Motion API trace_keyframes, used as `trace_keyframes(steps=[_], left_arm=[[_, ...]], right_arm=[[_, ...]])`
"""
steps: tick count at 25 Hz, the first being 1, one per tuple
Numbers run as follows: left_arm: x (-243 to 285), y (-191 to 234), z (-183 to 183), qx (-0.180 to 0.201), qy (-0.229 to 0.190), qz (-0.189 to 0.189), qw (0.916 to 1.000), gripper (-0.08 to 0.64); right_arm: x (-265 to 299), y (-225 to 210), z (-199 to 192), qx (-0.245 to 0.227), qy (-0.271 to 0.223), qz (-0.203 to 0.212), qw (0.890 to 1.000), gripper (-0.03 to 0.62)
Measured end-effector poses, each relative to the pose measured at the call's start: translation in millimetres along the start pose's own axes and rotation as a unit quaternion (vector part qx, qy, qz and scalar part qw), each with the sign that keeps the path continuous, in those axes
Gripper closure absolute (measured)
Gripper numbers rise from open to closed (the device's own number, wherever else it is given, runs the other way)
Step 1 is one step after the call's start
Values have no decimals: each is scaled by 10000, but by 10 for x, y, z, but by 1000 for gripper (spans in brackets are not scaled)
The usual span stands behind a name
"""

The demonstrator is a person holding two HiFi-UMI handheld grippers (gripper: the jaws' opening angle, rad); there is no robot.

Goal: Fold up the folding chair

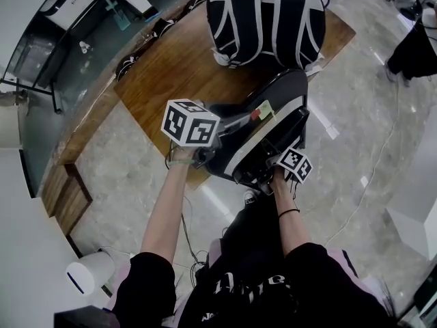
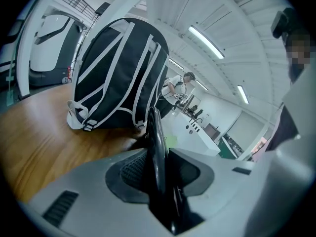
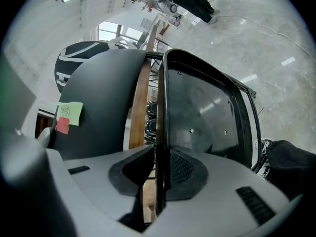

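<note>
My left claw (image 2: 159,168) is clenched on a thin black edge of the folding chair (image 1: 265,125), and my right claw (image 3: 160,174) pinches another edge of it. The chair sits between me and the wooden bench (image 1: 171,67), on the near side of the backpack (image 1: 266,19). Its two shells are close, with a gap between them. I judge it stiff, smooth and fairly heavy. The rims are the best place to hold it, though the glossy plastic might slip.
</note>
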State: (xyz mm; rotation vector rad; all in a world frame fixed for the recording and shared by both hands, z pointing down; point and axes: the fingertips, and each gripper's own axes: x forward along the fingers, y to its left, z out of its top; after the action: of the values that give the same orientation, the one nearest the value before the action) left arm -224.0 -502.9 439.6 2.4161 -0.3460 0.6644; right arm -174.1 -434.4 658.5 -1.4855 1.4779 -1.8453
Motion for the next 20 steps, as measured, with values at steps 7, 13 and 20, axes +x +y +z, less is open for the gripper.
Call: trace_keyframes(steps=[7,13,20], left_arm=[[33,32,29,-13,19,-86,10000,446],[-19,21,30,394,-78,474,9981,442],[-93,13,83,577,-407,763,9946,426]], right_arm=[[20,25,14,-195,150,115,9996,515],[-28,20,-45,-607,430,-110,9972,477],[-326,-124,-4,-1348,632,-583,9871,449]])
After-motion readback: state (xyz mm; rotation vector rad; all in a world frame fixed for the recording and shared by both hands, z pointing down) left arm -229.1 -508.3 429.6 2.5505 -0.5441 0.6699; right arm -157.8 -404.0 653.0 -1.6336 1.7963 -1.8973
